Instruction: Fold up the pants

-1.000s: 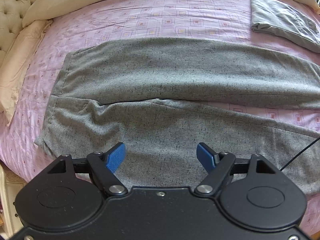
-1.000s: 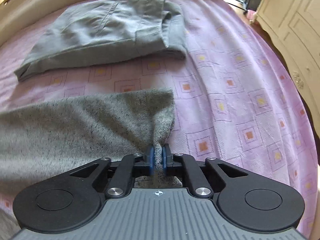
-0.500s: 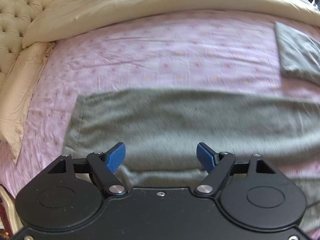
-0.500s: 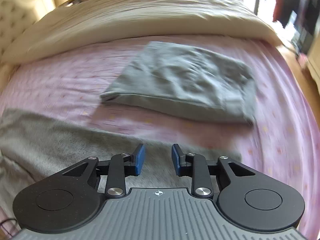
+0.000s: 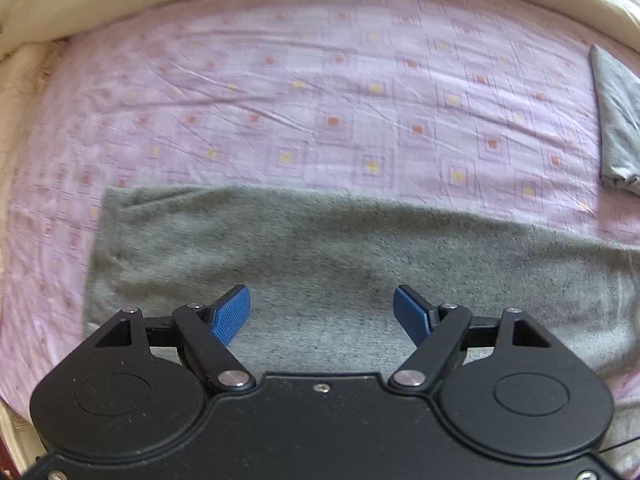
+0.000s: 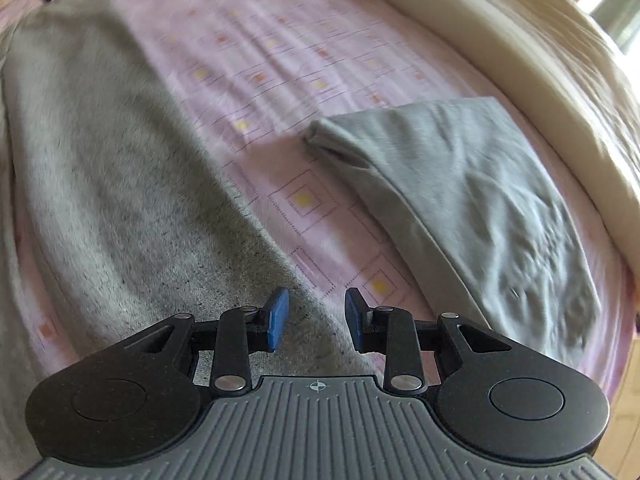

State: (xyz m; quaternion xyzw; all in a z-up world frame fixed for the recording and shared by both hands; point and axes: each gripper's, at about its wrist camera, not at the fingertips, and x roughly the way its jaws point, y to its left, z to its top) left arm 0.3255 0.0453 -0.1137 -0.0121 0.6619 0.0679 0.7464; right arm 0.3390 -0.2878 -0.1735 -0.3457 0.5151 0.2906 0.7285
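Note:
The speckled dark grey pants (image 5: pixel 320 256) lie flat on the pink patterned sheet (image 5: pixel 340 112). My left gripper (image 5: pixel 322 312) hangs over the cloth, pointing down, its blue pads wide apart with nothing between them. In the right wrist view the pants (image 6: pixel 120 200) run away to the upper left. Their long edge passes under my right gripper (image 6: pixel 316 316). That gripper's jaws stand partly apart above the edge, and the pads do not press on the cloth.
A folded light grey garment (image 6: pixel 480 200) lies on the sheet right of the pants, also at the right edge of the left view (image 5: pixel 618 120). A cream duvet roll (image 6: pixel 520 60) borders the far side of the bed. Bare sheet lies beyond the pants.
My right gripper let go of the pants' hem, opened and rolled, so the pants now run up its view. The left gripper moved across the pants toward their far edge, still open.

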